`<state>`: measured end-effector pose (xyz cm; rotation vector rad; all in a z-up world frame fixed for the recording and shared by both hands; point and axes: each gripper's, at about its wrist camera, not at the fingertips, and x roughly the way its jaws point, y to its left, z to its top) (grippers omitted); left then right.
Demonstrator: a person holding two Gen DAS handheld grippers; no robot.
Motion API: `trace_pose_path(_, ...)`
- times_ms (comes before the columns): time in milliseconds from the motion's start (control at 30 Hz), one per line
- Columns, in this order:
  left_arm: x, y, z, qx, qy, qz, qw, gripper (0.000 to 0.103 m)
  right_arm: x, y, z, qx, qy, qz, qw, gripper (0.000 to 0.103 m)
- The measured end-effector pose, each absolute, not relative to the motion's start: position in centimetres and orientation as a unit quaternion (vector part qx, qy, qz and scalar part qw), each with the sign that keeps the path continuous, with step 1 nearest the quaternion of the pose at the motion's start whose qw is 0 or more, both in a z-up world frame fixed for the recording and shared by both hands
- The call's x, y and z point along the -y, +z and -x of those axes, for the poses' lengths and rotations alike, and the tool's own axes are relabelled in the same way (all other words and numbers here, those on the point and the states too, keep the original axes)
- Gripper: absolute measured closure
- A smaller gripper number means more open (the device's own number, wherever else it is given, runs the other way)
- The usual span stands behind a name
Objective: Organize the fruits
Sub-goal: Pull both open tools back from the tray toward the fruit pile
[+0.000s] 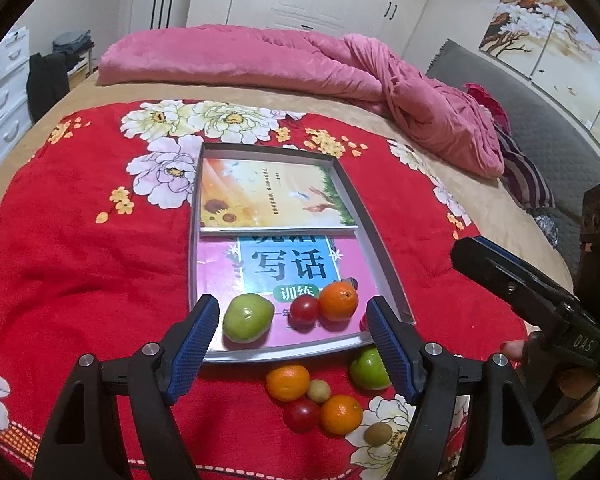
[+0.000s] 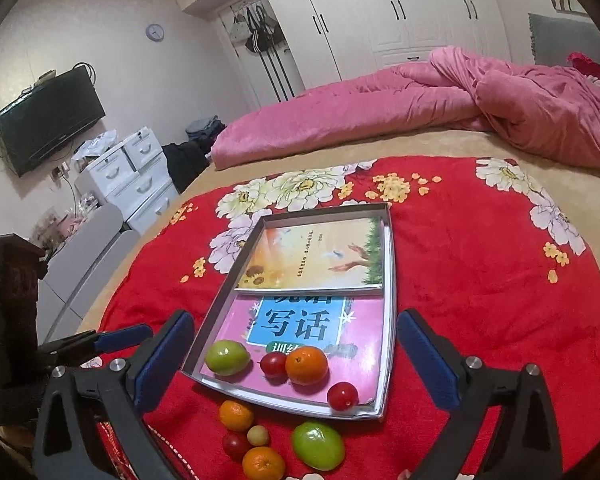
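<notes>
Both hand-held grippers hang over the near end of the bed with nothing in them: the left hand-held gripper [image 1: 292, 344] has its jaws apart, and the right hand-held gripper [image 2: 296, 354] has its jaws spread wider.

Four fruits already sit in the shallow tray [image 2: 392, 280], on the pink book [image 2: 364, 356]: a green fruit [image 2: 227, 357], a small red one [image 2: 273, 364], an orange [image 2: 306, 365] and a second red one [image 2: 342, 396] at the near corner. The rest lie loose on the red blanket [image 1: 80, 264] just in front of the tray.

The trouble I'd expect is rolling. The book cover is slick and the tray wall low, so a fruit let go from any height could bump its neighbours or hop the rim, and the soft bedding gives under a push.

Only the right wrist view shows that corner fruit whole; in the left view a jaw covers nearly all of it. The left view alone catches a brownish fruit [image 1: 377, 434], perhaps a kiwi, nearest the camera.
</notes>
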<state>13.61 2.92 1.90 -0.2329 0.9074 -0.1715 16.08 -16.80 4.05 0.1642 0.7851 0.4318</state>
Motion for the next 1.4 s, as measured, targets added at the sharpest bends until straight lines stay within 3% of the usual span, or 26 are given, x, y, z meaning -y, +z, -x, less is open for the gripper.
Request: trace_pose_path(1400,-3.1,1.3,-11.7,-0.450,-0.101,0.102,0.881,0.026,16.0,2.0,-11.2,-0.410,0.221,-0.008,0.885,0.001)
